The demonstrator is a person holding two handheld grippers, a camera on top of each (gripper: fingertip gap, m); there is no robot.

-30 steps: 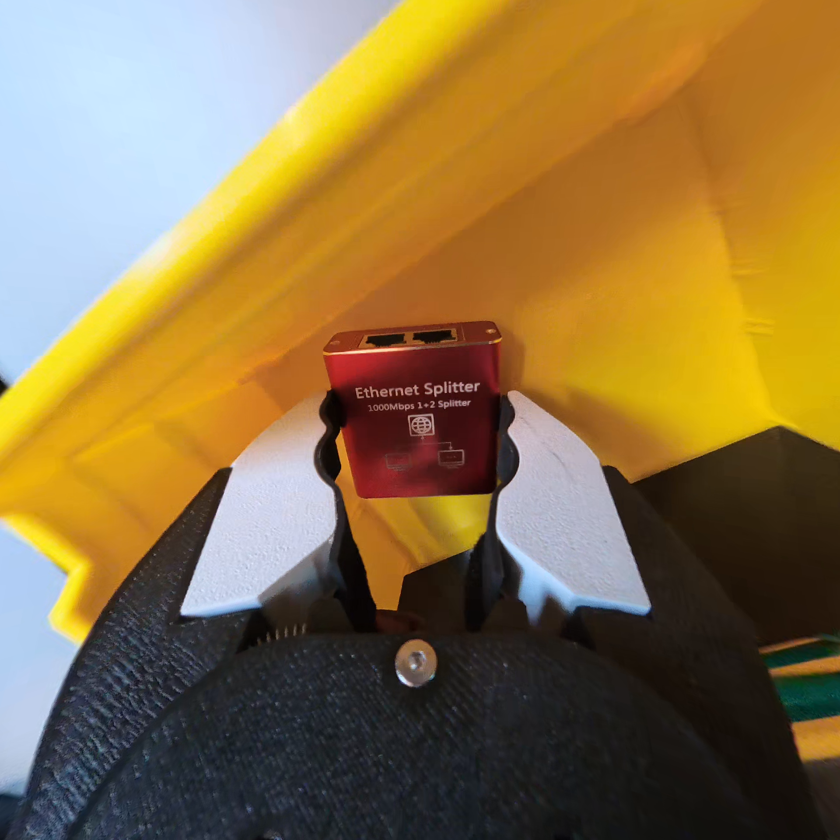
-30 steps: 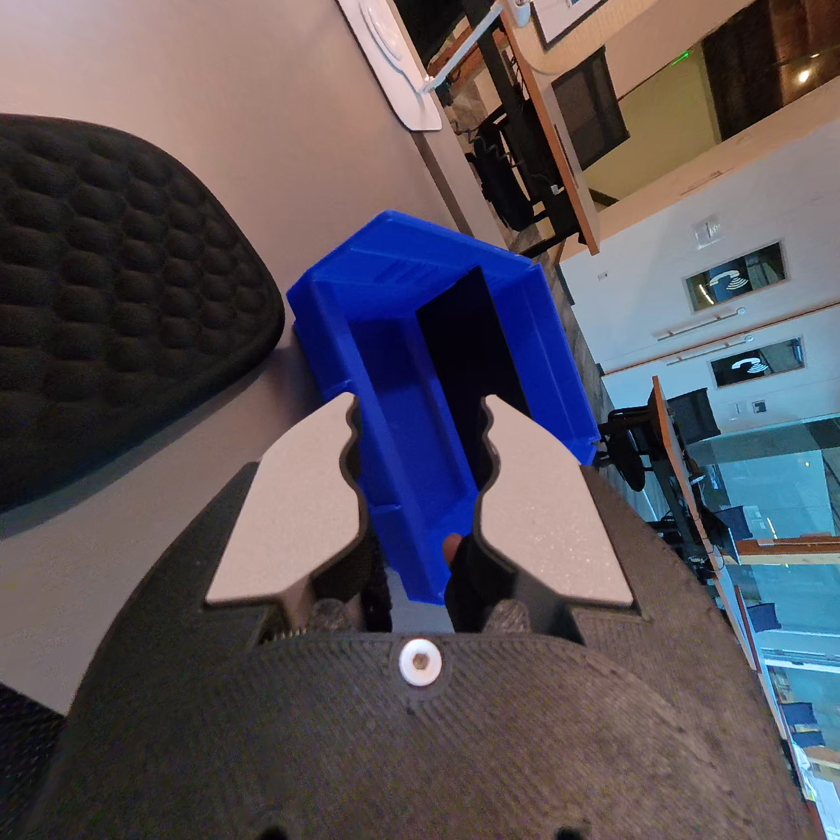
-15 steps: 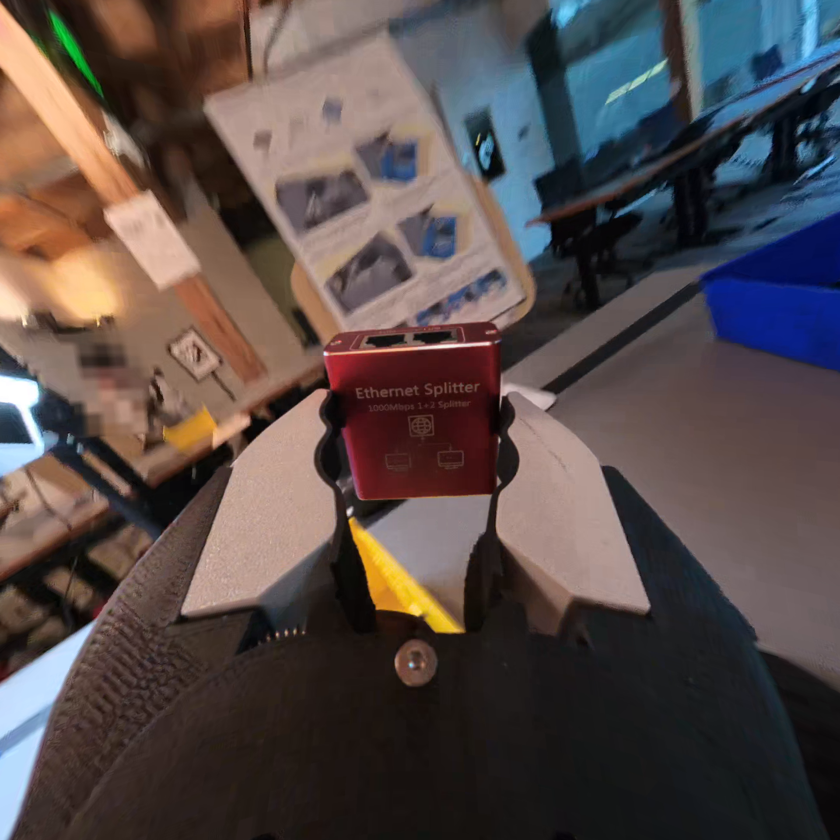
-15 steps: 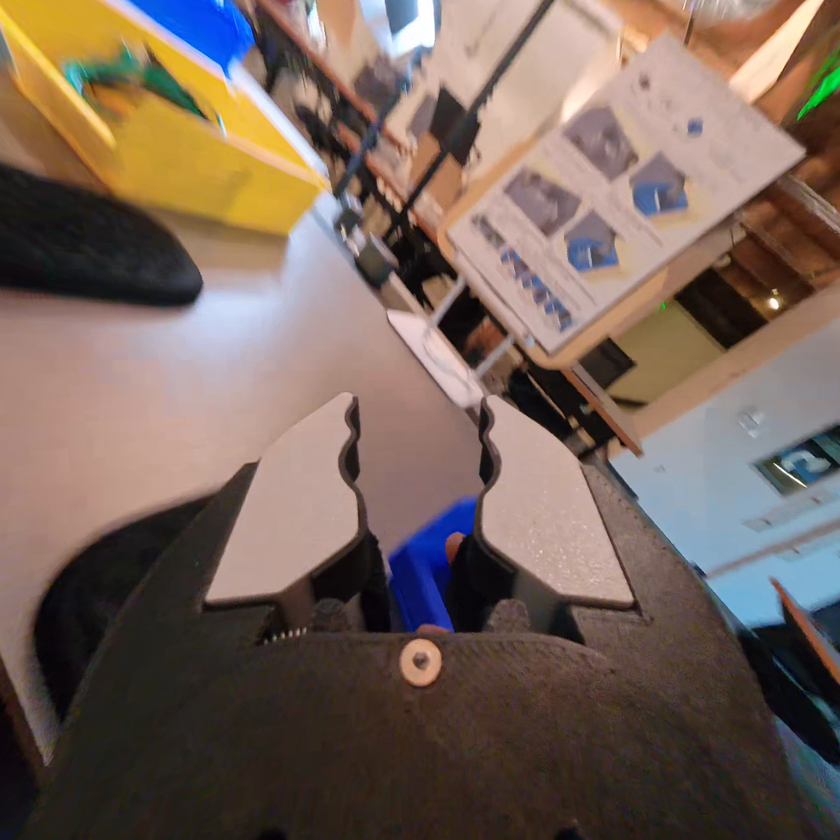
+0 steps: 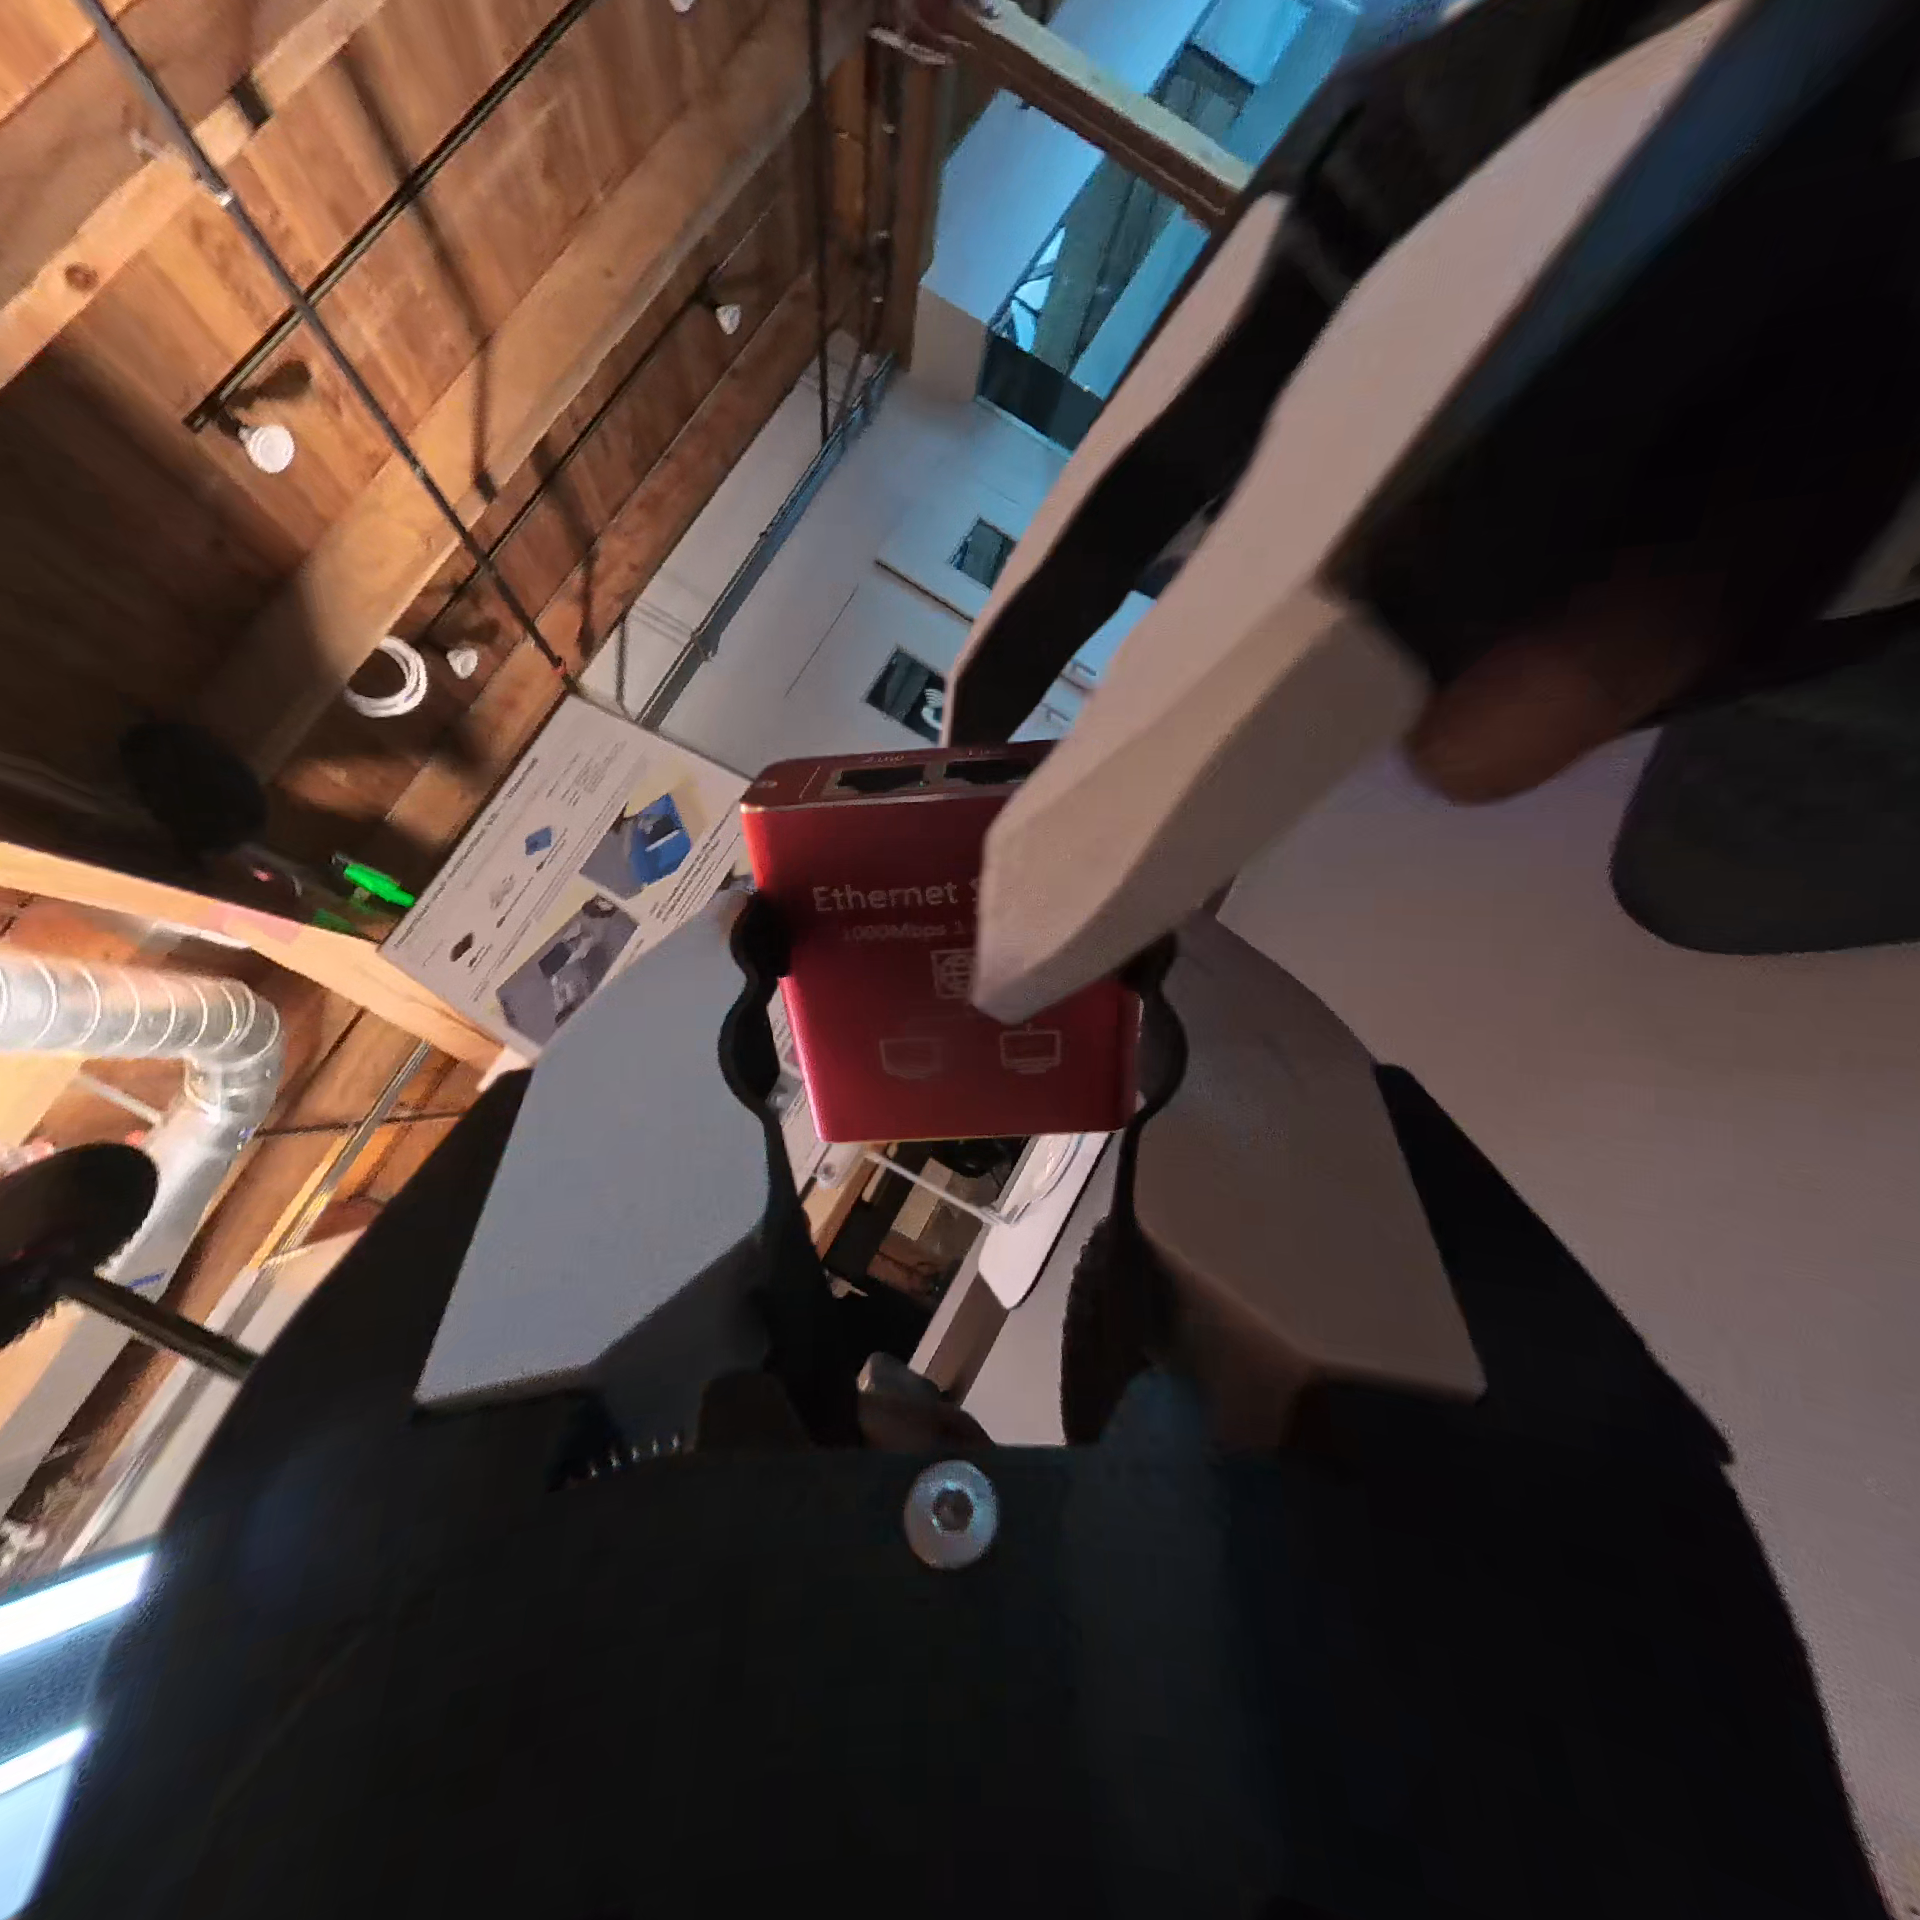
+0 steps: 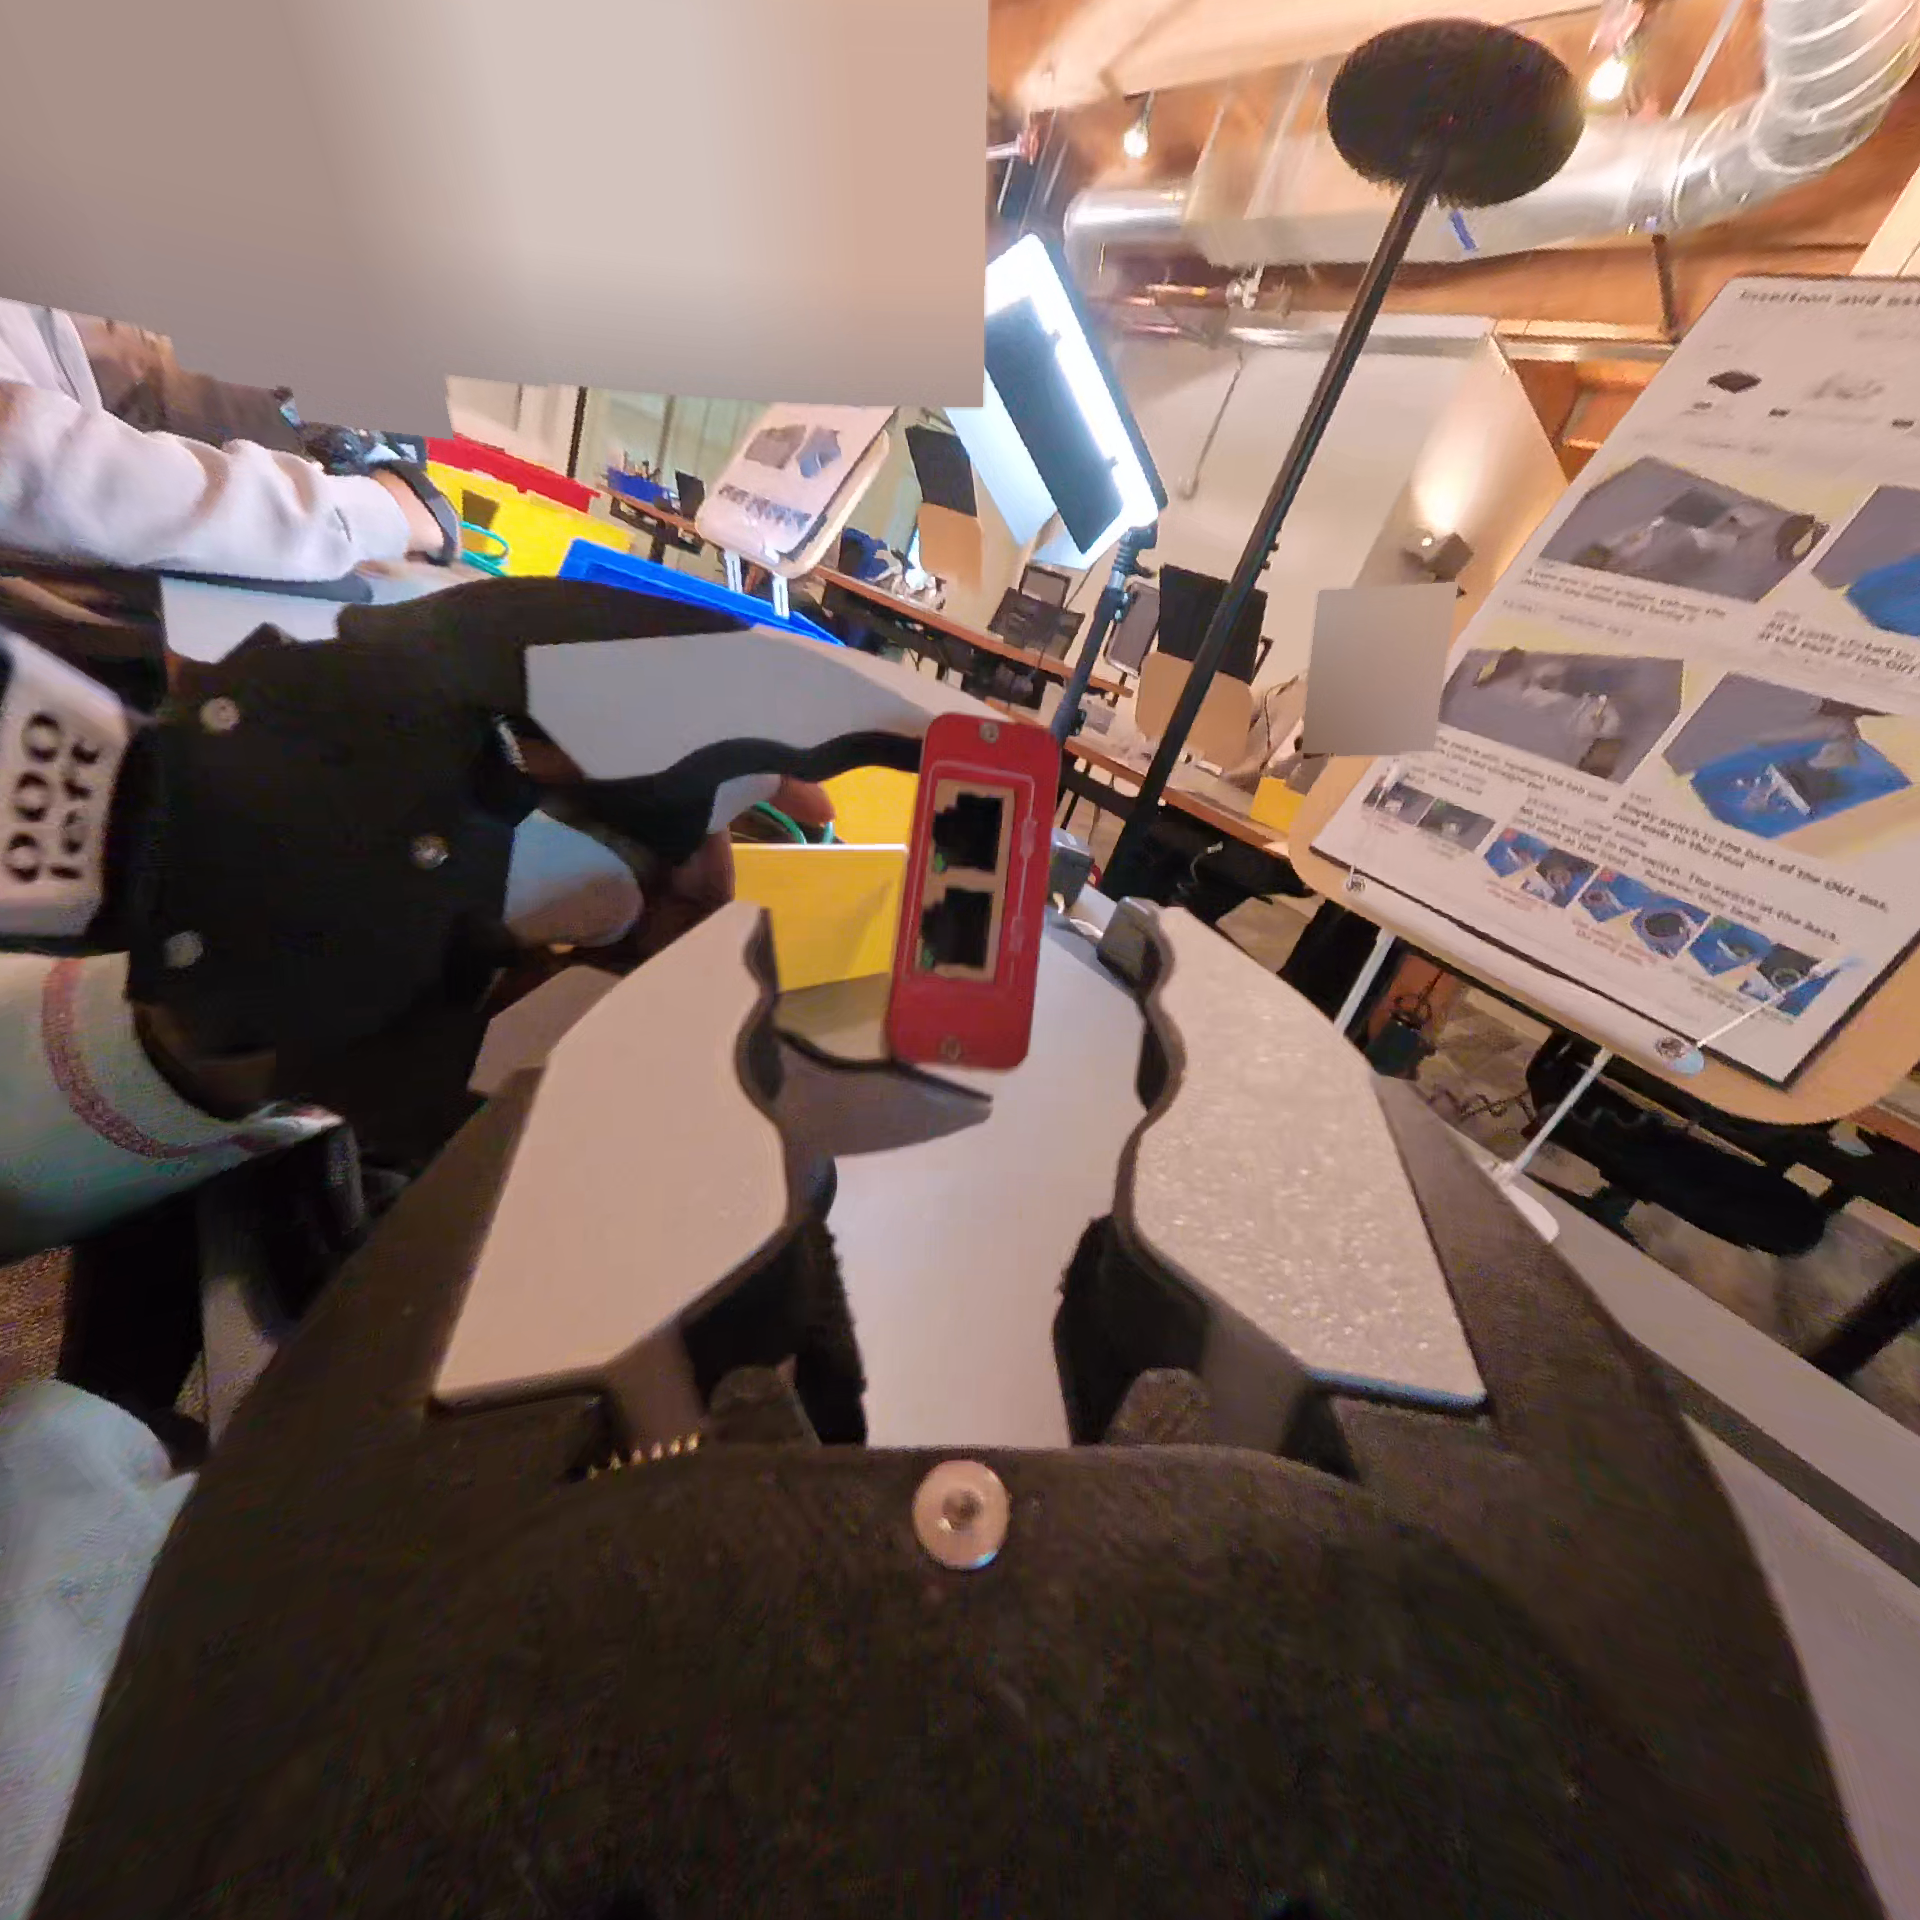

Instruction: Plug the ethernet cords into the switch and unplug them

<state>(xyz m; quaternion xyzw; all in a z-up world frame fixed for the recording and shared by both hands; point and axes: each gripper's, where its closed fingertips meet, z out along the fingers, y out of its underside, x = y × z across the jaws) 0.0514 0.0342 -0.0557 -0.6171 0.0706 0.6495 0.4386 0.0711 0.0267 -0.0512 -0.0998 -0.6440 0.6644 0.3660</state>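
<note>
My left gripper [image 5: 951,940] is shut on the red switch [image 5: 894,1018] and holds it in the air by its two sides. The end with two ports points away from the left wrist camera. In the right wrist view the switch [image 6: 971,894] shows that port end, both ports empty. My right gripper [image 6: 956,935] is open and empty, its jaws on either side of the port end, apart from it. The right gripper's fingers [image 5: 1174,748] cross in front of the switch in the left wrist view. I cannot make out an ethernet cord for certain.
A yellow bin [image 6: 821,914] stands on the grey table [image 5: 1558,1143] behind the switch. A blue bin [image 6: 665,582] and a person's sleeve [image 6: 208,499] are farther left. A poster board on a stand [image 6: 1662,727] is at the right, beside a black pole with a round head [image 6: 1455,104]. The tips of both grippers are at nearly the same place.
My left gripper has lifted the switch out of the yellow bin and tipped it upward. My right gripper has swung away from the blue bin to face the port end and has opened wider.
</note>
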